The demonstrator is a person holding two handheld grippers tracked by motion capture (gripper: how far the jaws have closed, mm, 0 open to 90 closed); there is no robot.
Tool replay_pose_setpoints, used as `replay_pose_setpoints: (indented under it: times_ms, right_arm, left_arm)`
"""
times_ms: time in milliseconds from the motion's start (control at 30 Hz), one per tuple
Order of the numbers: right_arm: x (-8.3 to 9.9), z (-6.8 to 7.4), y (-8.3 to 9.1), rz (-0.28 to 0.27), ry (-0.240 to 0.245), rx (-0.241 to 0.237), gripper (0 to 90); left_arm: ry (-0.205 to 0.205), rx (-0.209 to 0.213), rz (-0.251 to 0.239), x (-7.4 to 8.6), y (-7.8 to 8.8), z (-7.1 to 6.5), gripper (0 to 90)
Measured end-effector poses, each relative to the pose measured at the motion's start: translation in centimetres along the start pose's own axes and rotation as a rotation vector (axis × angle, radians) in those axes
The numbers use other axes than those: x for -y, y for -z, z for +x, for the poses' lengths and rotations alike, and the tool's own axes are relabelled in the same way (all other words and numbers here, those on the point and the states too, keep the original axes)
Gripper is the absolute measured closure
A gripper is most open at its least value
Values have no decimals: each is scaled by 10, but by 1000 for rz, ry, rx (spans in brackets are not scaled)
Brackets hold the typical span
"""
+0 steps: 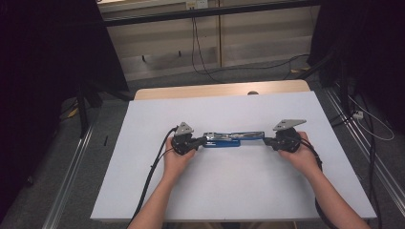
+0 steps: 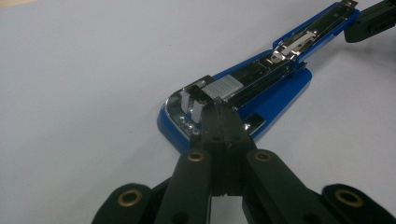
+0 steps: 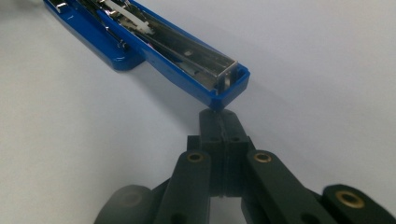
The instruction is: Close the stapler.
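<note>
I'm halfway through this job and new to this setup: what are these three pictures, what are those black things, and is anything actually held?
A person sits at a white table with a hand-held grasping tool in each hand: the left tool and the right tool. The high view looks down from above. The two other views come from cameras riding on each tool, looking along its black jaws. Between the tools lies a blue stapler, swung open flat so its metal staple track shows. The left tool is shut, its tip resting on the stapler's metal end. The right tool is shut too, its tip at the other end of the stapler. Neither tool clamps anything.
</note>
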State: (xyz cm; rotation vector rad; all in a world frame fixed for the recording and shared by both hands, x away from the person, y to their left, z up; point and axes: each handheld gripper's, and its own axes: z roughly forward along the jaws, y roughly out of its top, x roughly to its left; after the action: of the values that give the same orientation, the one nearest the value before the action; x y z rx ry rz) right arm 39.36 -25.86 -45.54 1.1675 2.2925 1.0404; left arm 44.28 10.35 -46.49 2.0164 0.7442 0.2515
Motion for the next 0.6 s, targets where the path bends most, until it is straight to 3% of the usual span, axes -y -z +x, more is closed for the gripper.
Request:
replay_pose_setpoints:
  times_ms: [167, 600]
  right_arm:
    - [-6, 1, 3, -5, 6, -8, 900]
    - [-29, 10, -1, -79, 18, -39, 900]
  left_arm:
    - [2, 3, 2, 0, 0, 0, 900]
    - [2, 11, 3, 0, 1, 1, 900]
